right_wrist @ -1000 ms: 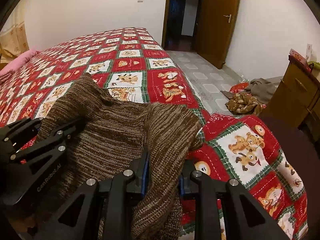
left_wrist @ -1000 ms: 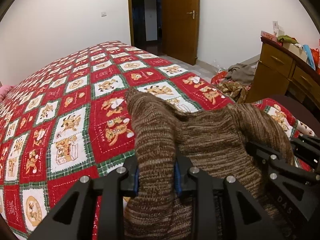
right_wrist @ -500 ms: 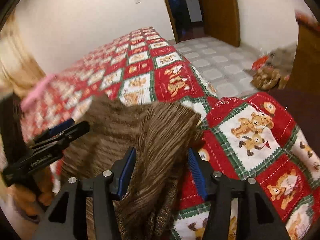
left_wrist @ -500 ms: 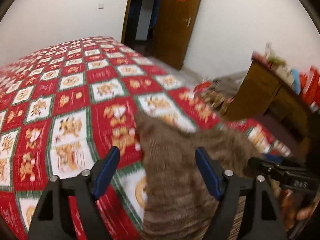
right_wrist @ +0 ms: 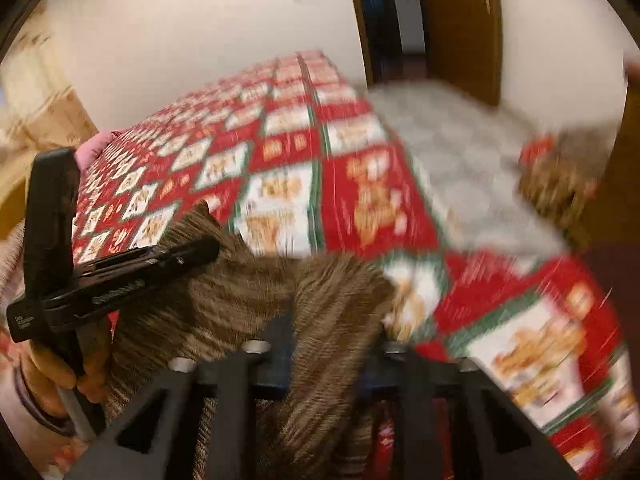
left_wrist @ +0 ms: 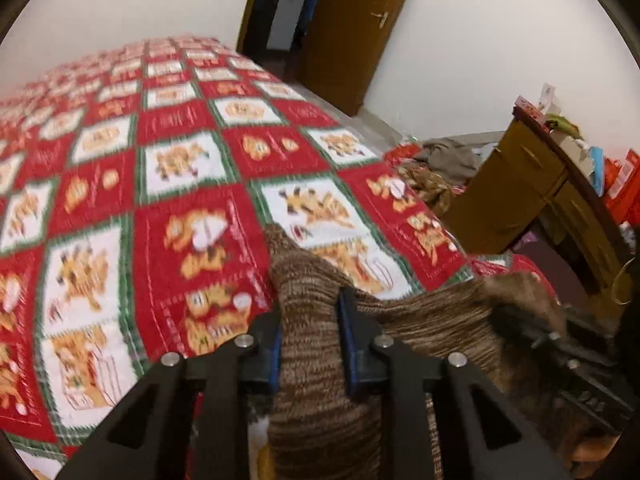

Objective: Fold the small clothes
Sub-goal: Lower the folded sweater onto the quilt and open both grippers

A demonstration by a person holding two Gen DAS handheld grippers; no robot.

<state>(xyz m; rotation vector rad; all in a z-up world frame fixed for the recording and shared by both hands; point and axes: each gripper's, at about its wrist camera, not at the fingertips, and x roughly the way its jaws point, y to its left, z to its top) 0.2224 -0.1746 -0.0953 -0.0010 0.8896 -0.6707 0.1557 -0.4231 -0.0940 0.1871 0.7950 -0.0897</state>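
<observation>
White walls ring a bedroom, with a brown door (left_wrist: 352,28) standing open at the back and a wooden dresser (left_wrist: 532,184) piled with clutter off to the right. A heap of clothes (left_wrist: 436,164) sits on the tiled floor (right_wrist: 460,152) between bed and dresser. Filling the near ground is the bed (left_wrist: 120,184), spread with a red, white and green checked quilt of cartoon bears.

Across the bed's near edge lies the brown knit sweater (left_wrist: 420,312), one end draped over the edge toward the cameras. The left claw (left_wrist: 310,344) is closing, a bunched fold of the knit squeezed between its blue pads (left_wrist: 347,344). The right claw (right_wrist: 328,348) is closing too, its pads pinching another fold at the sweater's other side. In the right wrist view the left claw (right_wrist: 120,276) reaches in over the sweater from the left, a hand (right_wrist: 52,376) wrapped around its handle. That view is heavily blurred.
</observation>
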